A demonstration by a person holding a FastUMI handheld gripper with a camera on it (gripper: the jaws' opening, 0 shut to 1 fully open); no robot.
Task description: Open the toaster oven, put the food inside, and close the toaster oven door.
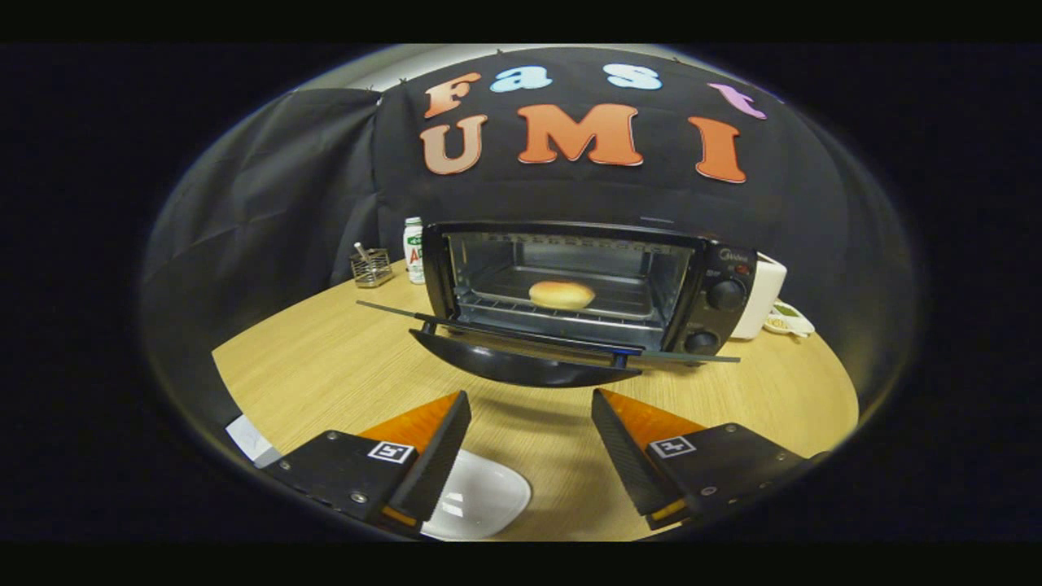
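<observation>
Though printed on the control panel, brand script above the knobs too small to read. One oven [570,285]: black boxy body, glass door [529,346] dropped flat toward the tongs, curved black handle along its front edge. Two round knobs [723,295] stacked on the panel at its right side. Inside, one bun [562,294], smooth, domed, golden, resting on the wire rack near the middle of the cavity. Tongs [531,431] spread wide apart, gripping nothing, both fingers wedge-shaped with ridged inner faces, each carrying one square black-and-white marker on its mount. Between and beyond the fingers, bare wood-grain surface [326,358], round-edged, pale. One white glossy dish [480,500], rounded corners, lying on the surface just beside and partly under the left finger. One small white card [252,441] near the surface's edge, left of the left finger. Behind the oven's left side, one white bottle [414,248] with a green and red label, unreadable, and one small wire basket [372,267] holding a thin metal piece. Behind the oven's right side, one white appliance [765,297], rounded, partly hidden, and a small white dish-like item [788,321] beside it.
</observation>
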